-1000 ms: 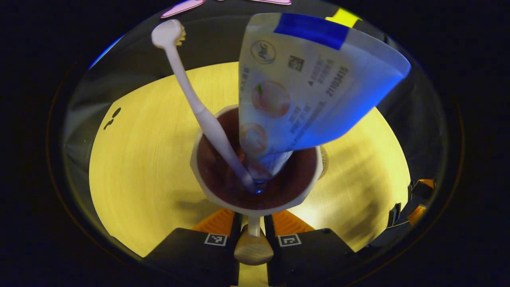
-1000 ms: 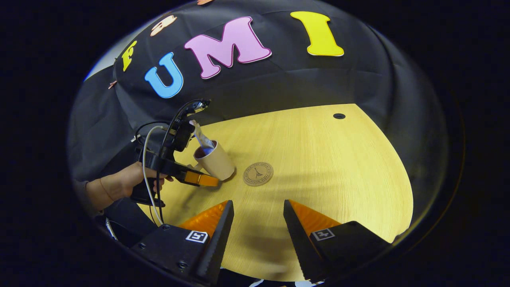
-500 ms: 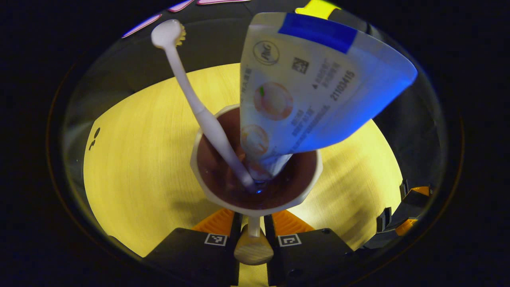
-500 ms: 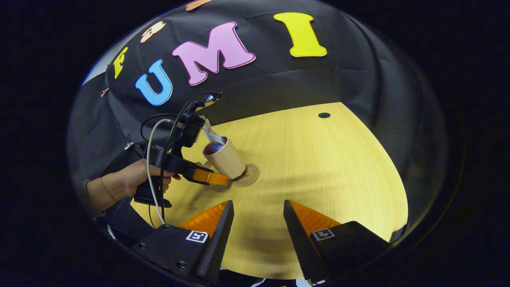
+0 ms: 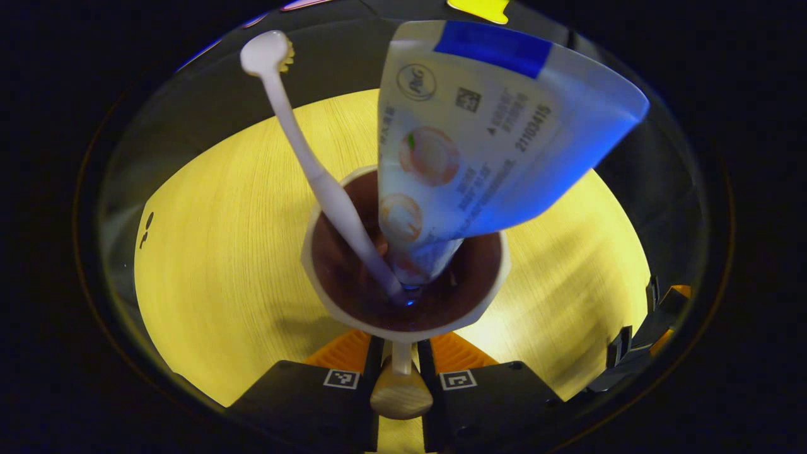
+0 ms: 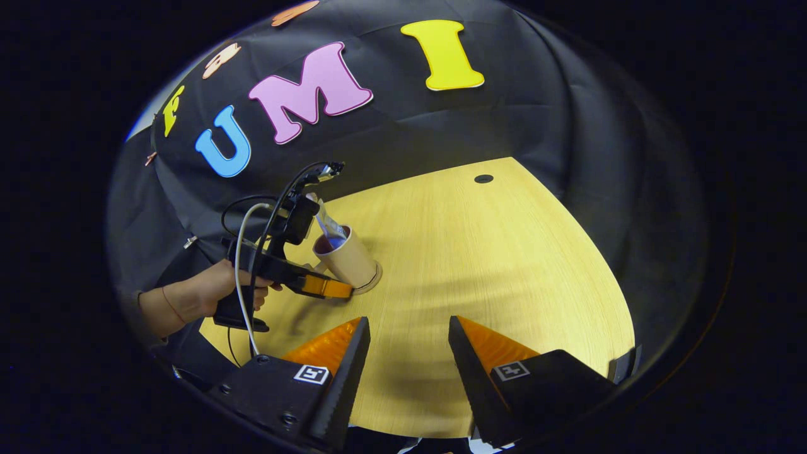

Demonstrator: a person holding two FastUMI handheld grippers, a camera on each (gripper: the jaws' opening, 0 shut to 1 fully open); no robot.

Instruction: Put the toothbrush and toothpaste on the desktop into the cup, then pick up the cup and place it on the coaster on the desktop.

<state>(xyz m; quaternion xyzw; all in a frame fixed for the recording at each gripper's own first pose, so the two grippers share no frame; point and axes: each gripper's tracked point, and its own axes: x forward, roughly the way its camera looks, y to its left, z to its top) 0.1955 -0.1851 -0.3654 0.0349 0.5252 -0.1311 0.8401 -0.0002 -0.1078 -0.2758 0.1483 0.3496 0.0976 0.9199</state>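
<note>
Cup (image 5: pixel 403 296) handle (image 5: pixel 401 394) is seen clamped between the two fingers of the left hand-held gripper (image 5: pixel 401 362), which are pressed in on it from both sides in the left gripper view. Inside the cup, the toothbrush (image 5: pixel 302 151) is leaned to the left with its head up, and the toothpaste (image 5: pixel 479 139) is stood cap-down beside it, its flat end up and tilted to the right. Both are touched together near the bottom of the cup.

From the right gripper view, the cup (image 6: pixel 347 258) is seen tilted slightly, its base set over the coaster (image 6: pixel 373 280), of which a thin edge is shown at the right of the base; whether the base is fully rested on it cannot be told. The left hand-held gripper (image 6: pixel 325 287) is gripped by a hand (image 6: pixel 217 293) at the left, with a cable looped above it.

The right hand-held gripper (image 6: pixel 403 353) is held well apart from the cup, above the wooden surface (image 6: pixel 504 271), its fingers spread with nothing between them.
</note>
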